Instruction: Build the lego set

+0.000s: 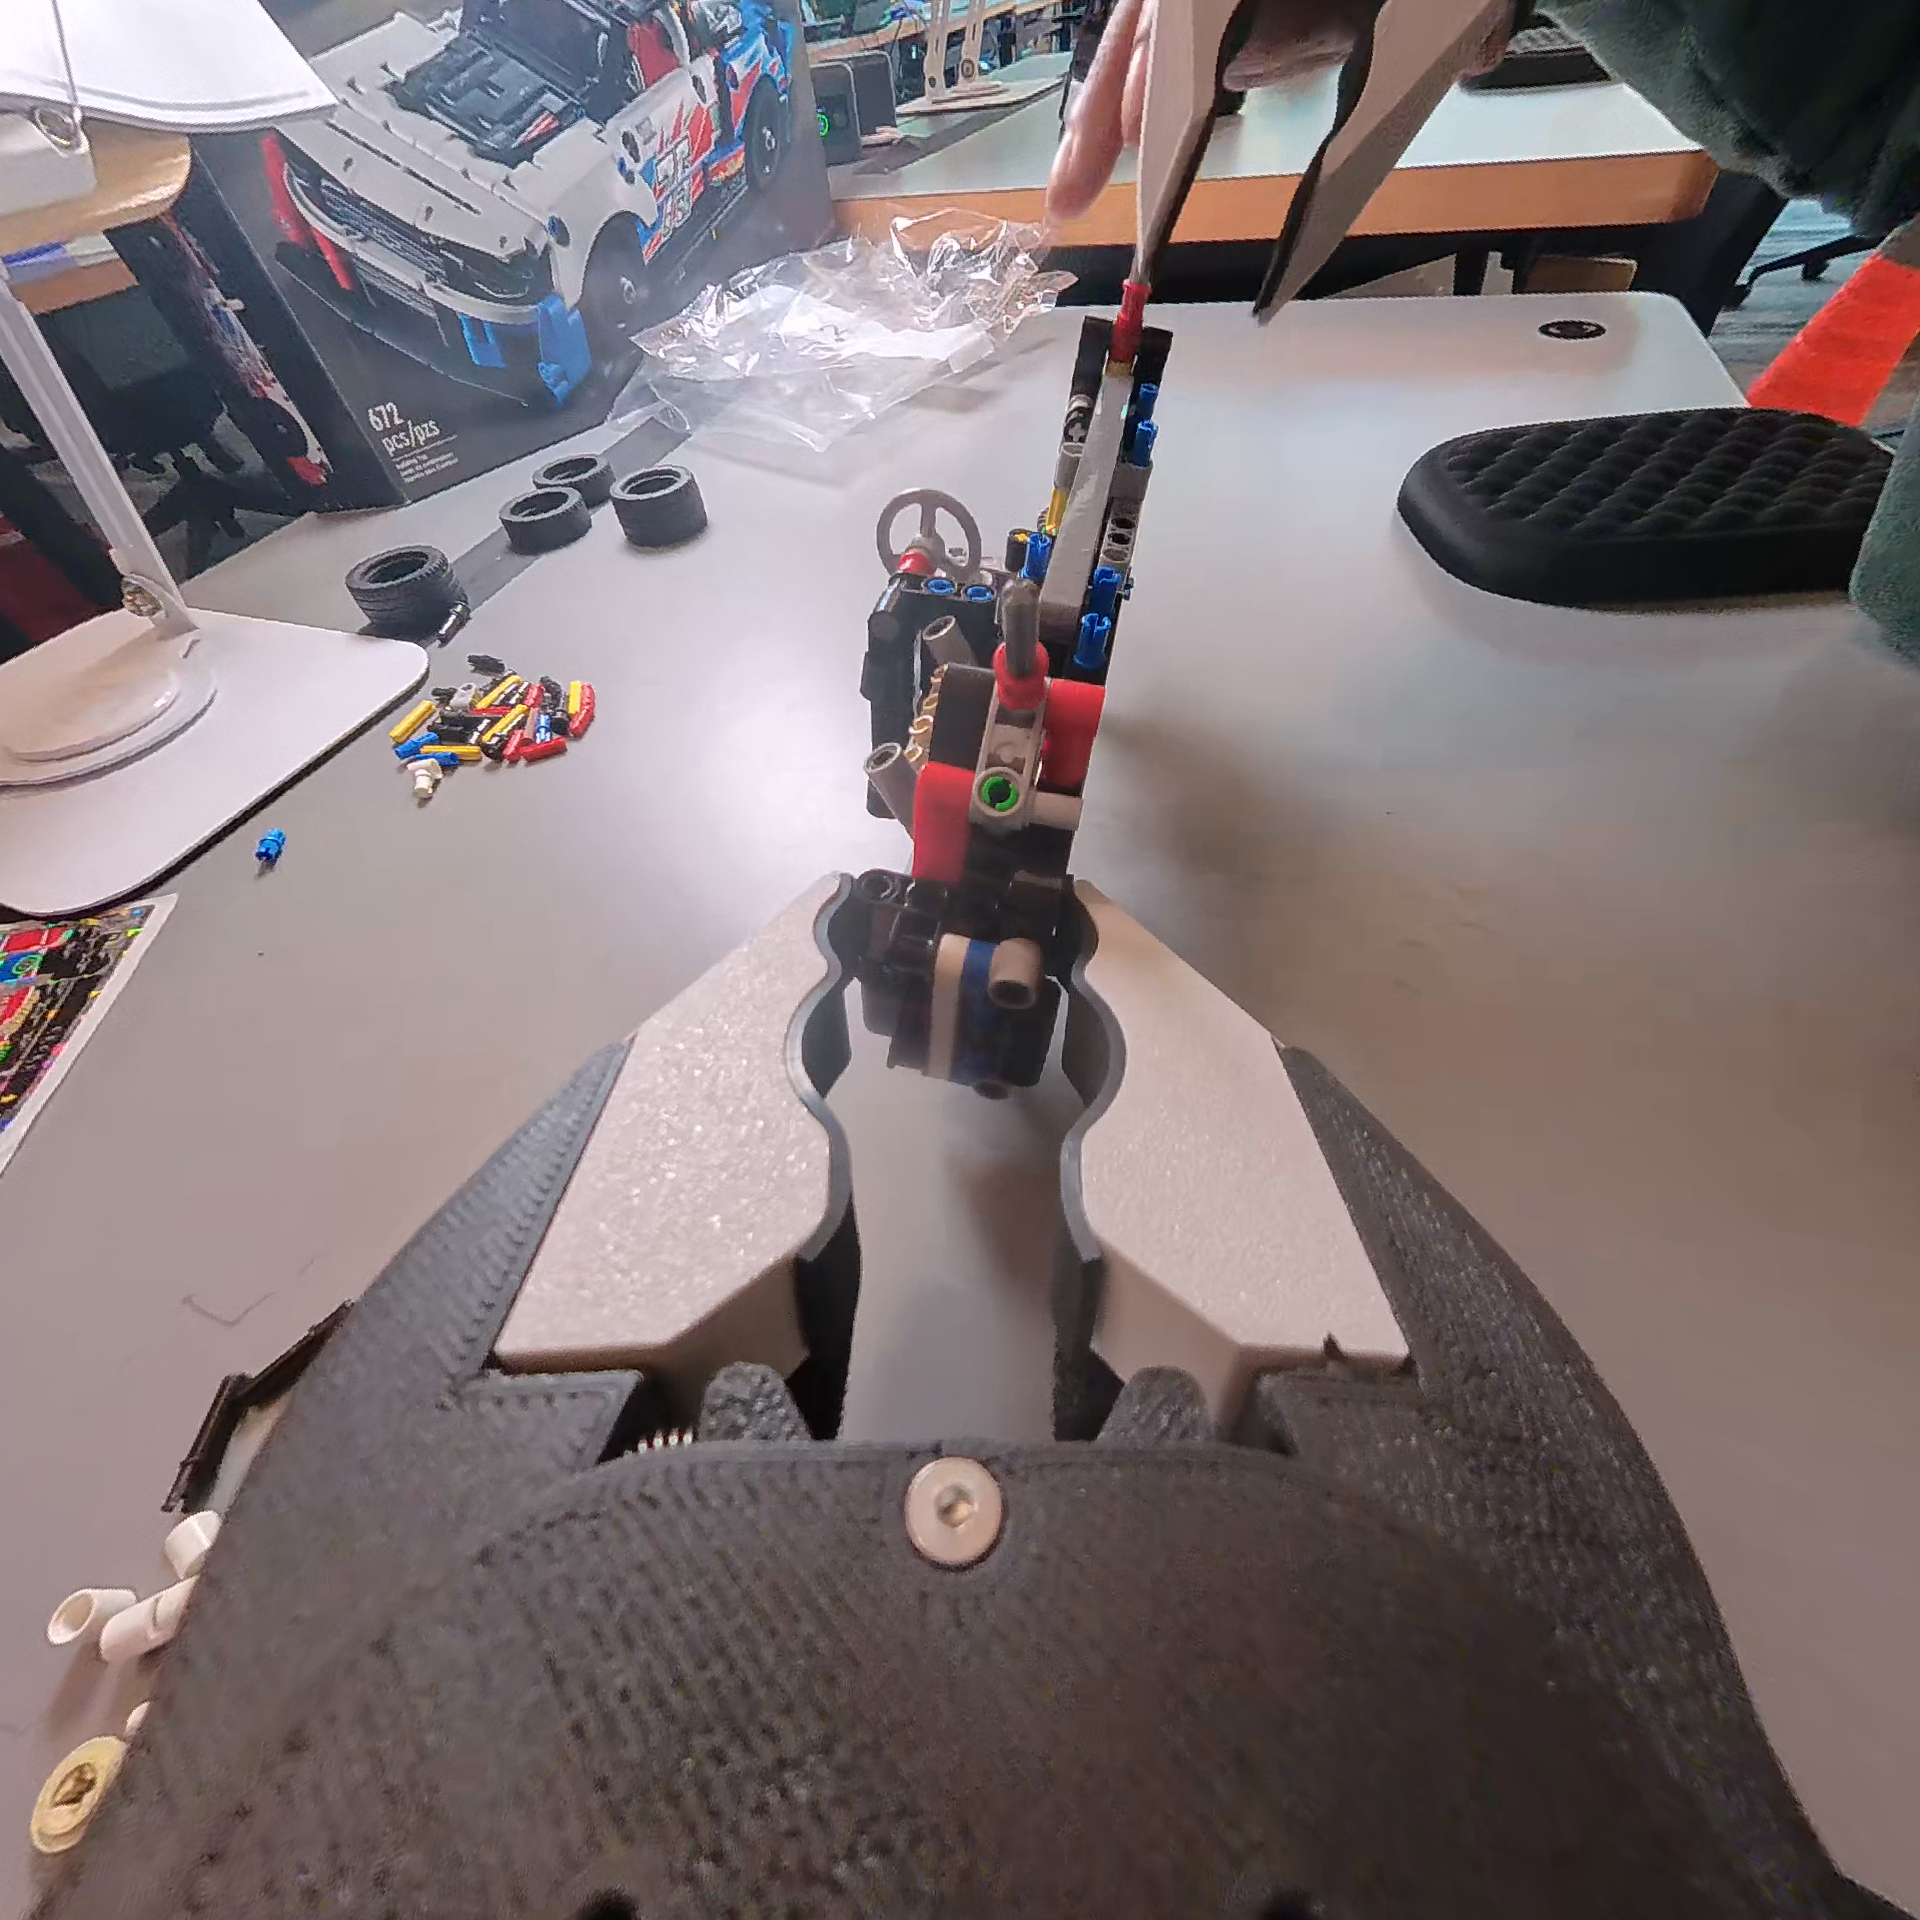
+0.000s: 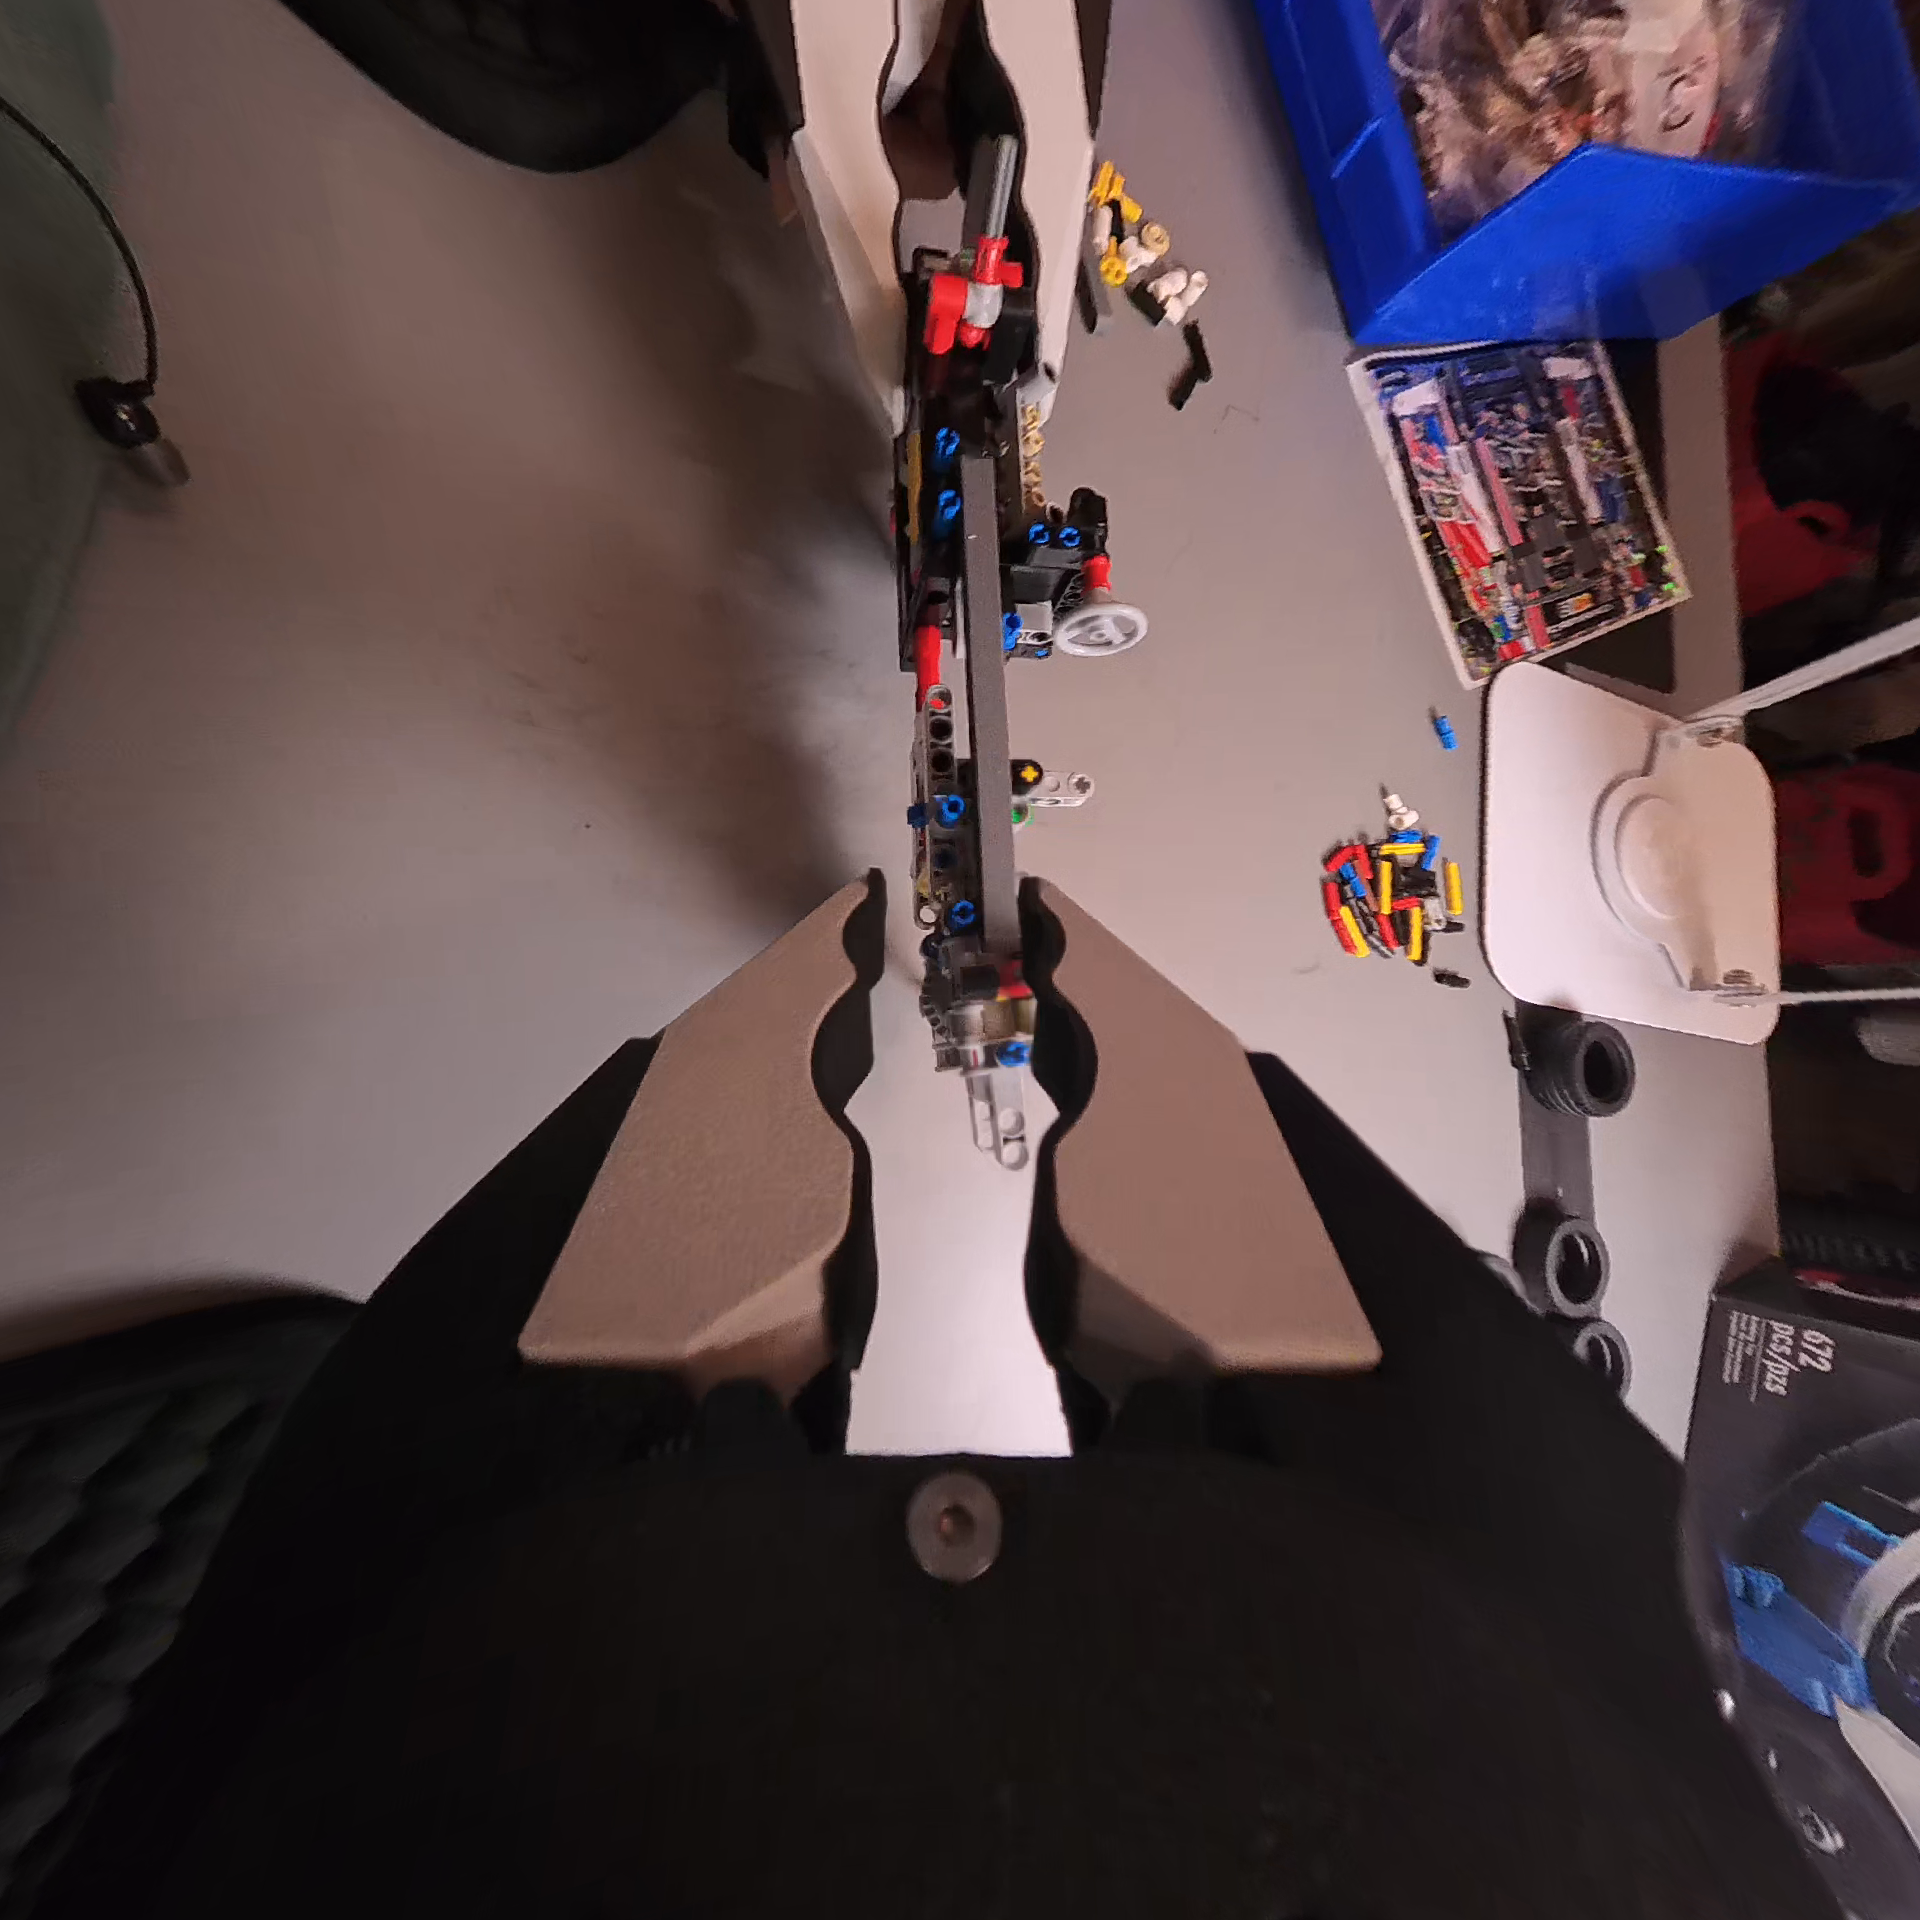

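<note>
The half-built Lego chassis [image 1: 1039,748], a long black and grey frame with red parts, blue pins and a grey steering wheel [image 1: 928,525], stands on edge on the grey table [image 1: 1455,935]. My left gripper [image 1: 956,894] is shut on its near end. My right gripper [image 1: 1205,291] comes down over the far end, jaws open; one fingertip [image 1: 1143,260] touches a red pin [image 1: 1132,301] sticking out there. In the right wrist view the chassis [image 2: 982,644] runs away from my right gripper [image 2: 954,904], whose fingers straddle its end with a gap on the left side. The left gripper [image 2: 971,395] holds the other end.
The set's box [image 1: 468,260] stands at the back left, with loose tyres [image 1: 603,504], a clear bag [image 1: 831,332], a pile of small pins [image 1: 499,717] and a lamp base [image 1: 156,727]. A black pad [image 1: 1642,499] lies at the right. A blue bin [image 2: 1558,156] and a booklet [image 2: 1507,499] lie beyond.
</note>
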